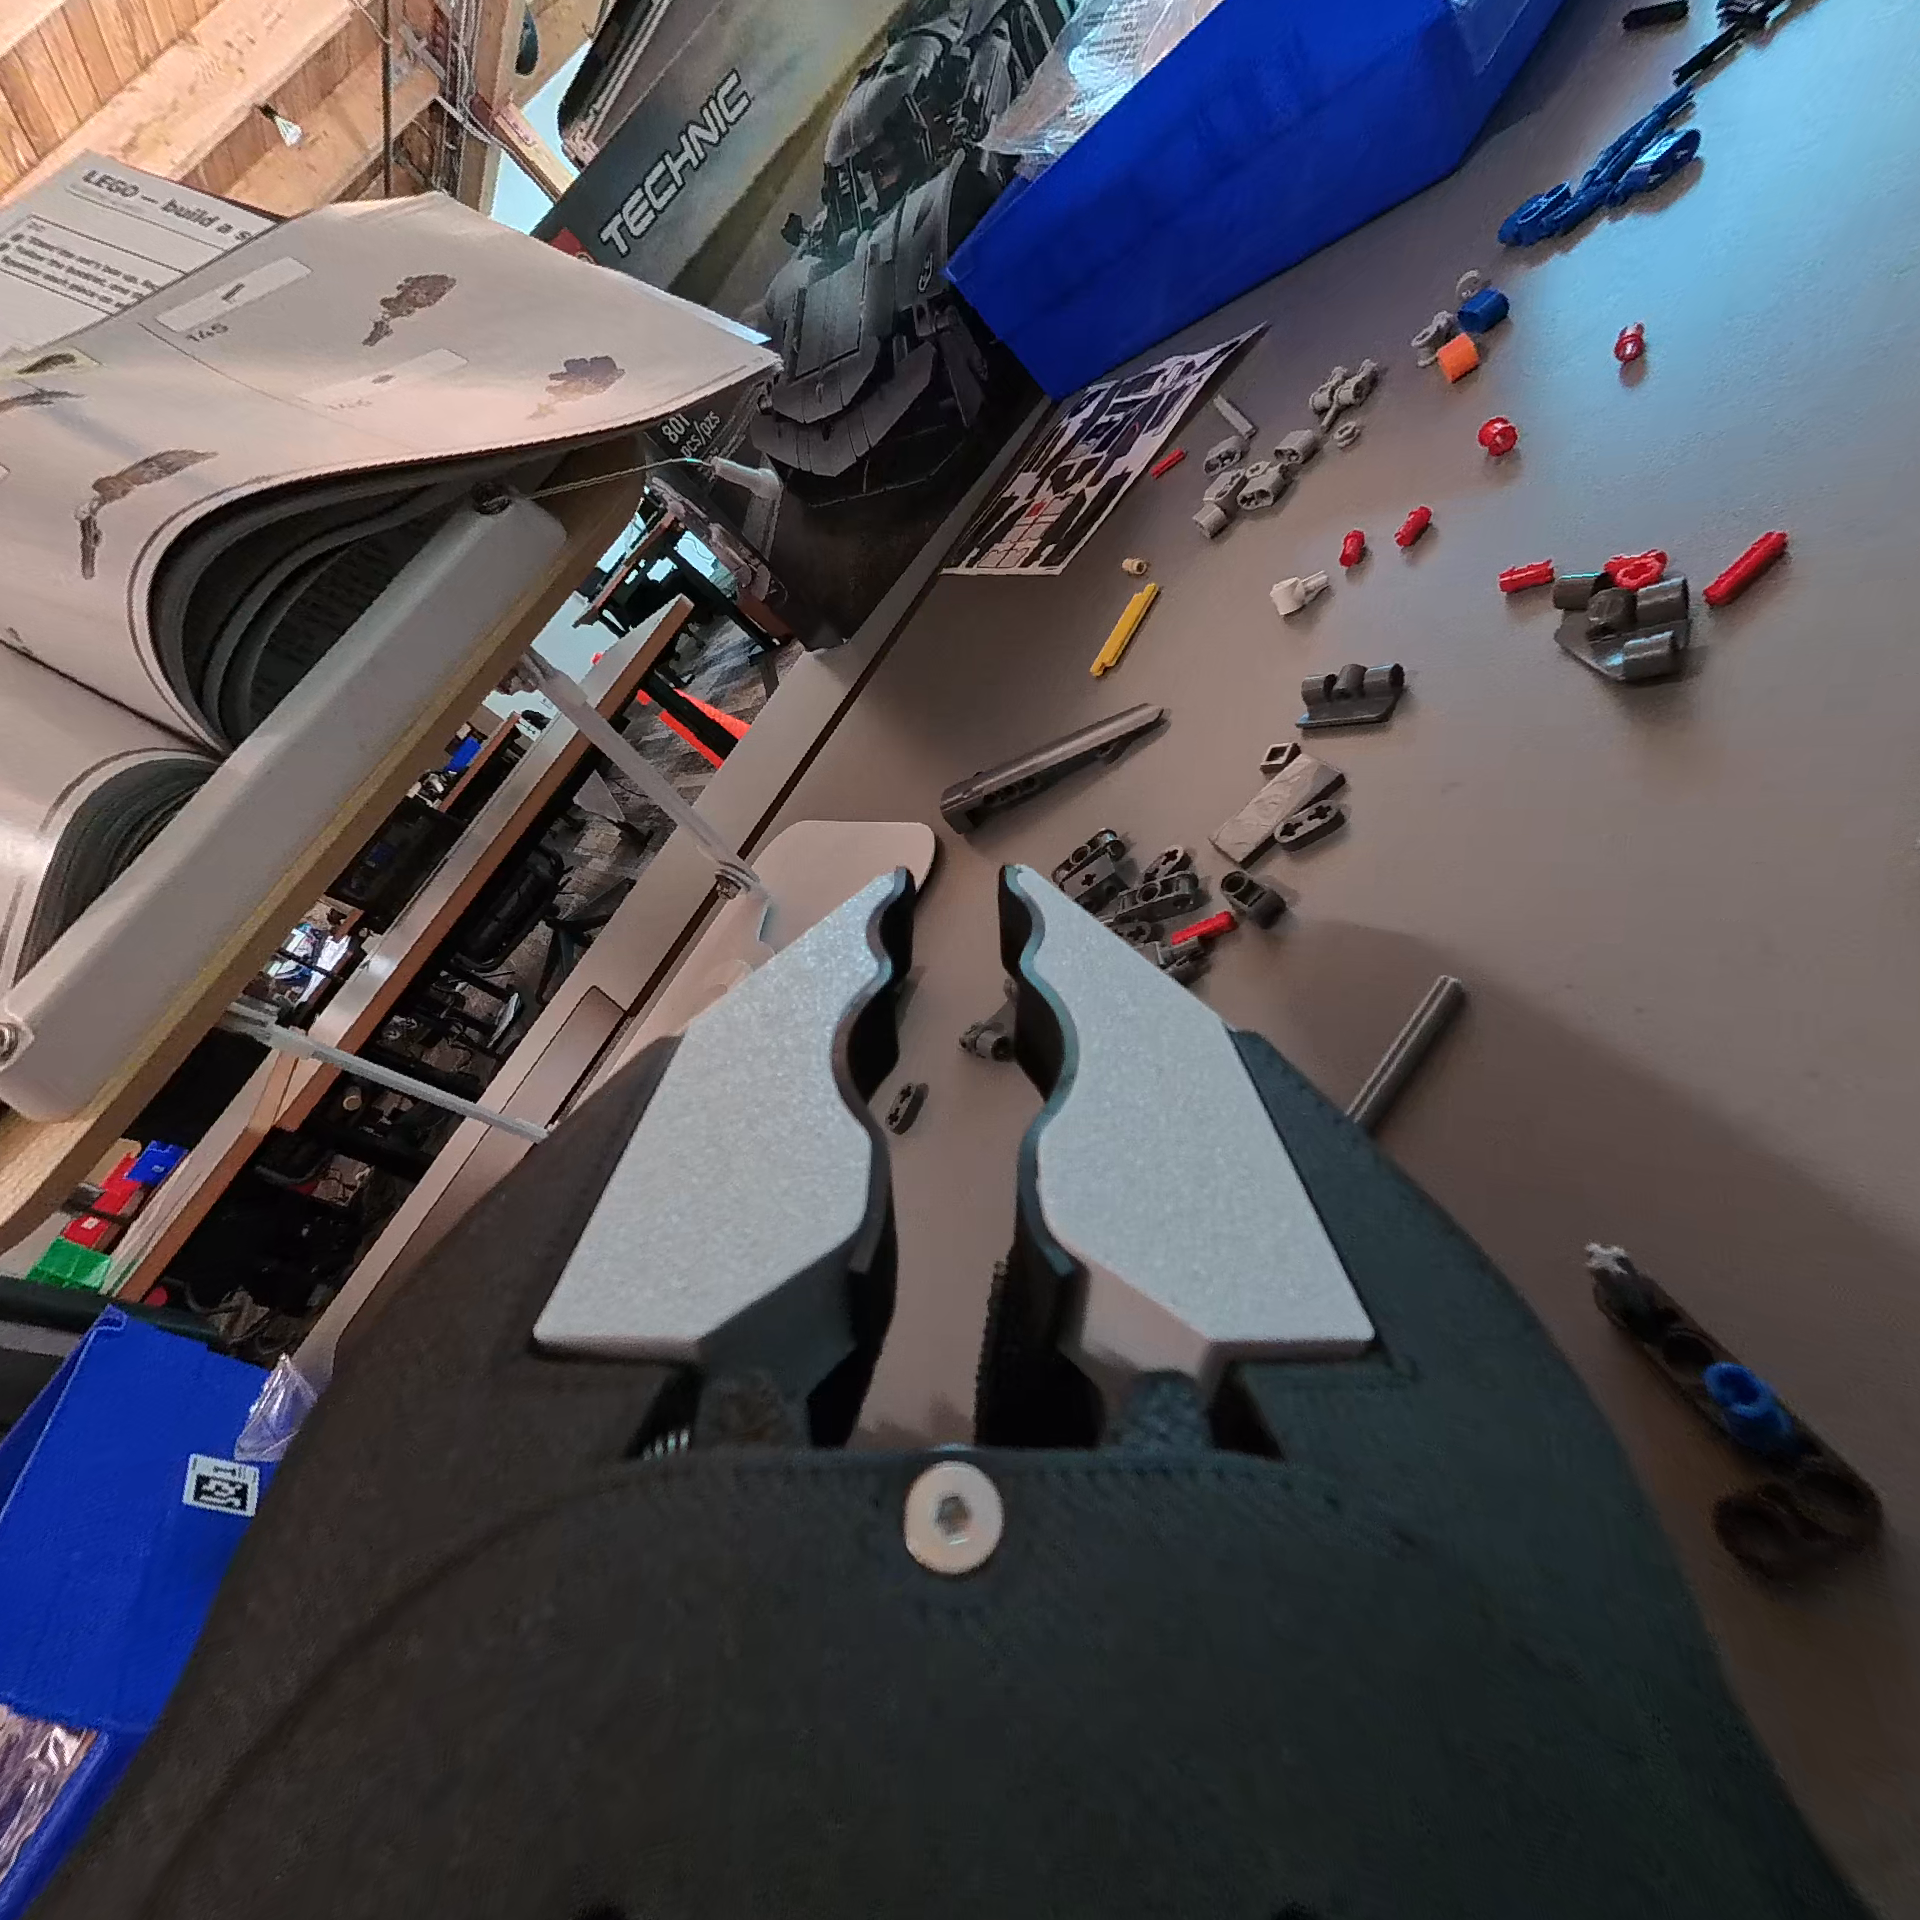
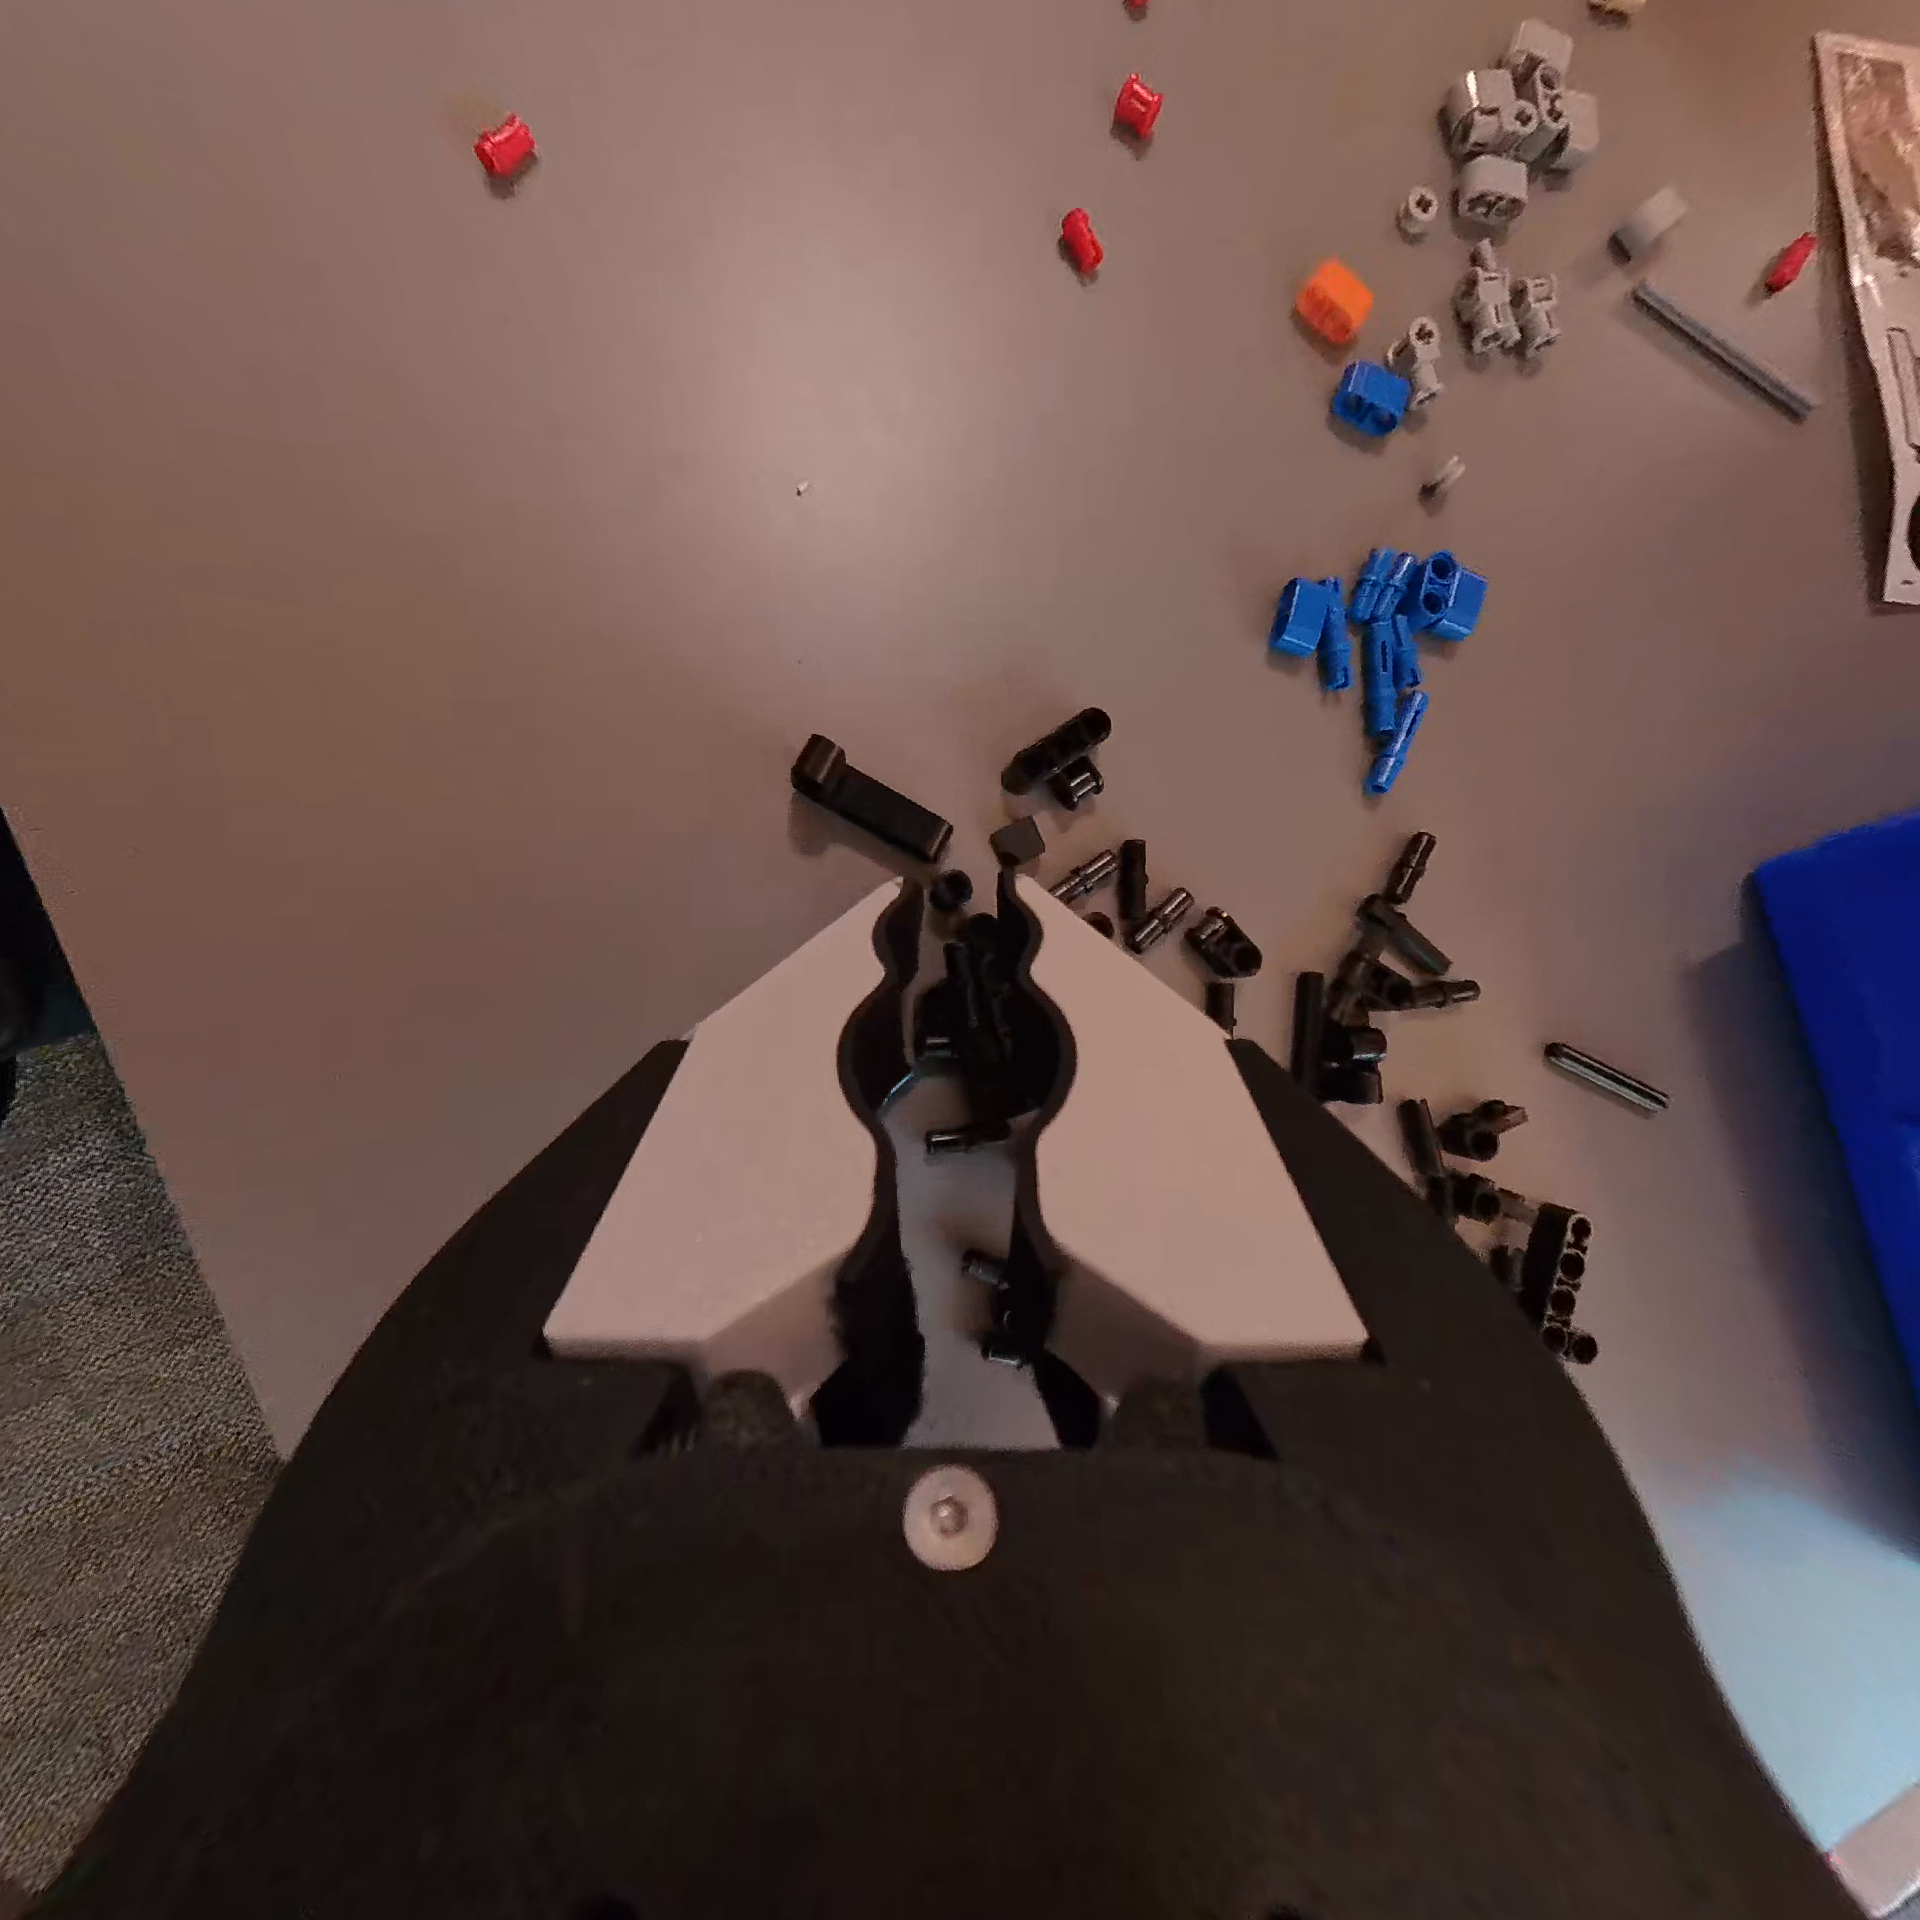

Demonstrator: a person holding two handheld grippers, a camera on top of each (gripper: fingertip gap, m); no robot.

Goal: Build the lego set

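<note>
We see the left claw (image 1: 956, 883) spread and bare; the right claw (image 2: 961, 888) narrowly spread over black pins (image 2: 977, 1023); three red bushes (image 2: 1081, 241) at 12 o'clock.

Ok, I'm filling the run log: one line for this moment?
left gripper open above table | right gripper open over black pins | nothing held

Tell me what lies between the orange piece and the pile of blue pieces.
In the right wrist view: a lone blue two-hole piece, then a small grey bush on bare table.

I count three red bushes (image 2: 506, 145) ahead; one orange connector (image 2: 1334, 301); one blue bin (image 2: 1860, 1039) beside me.
</note>
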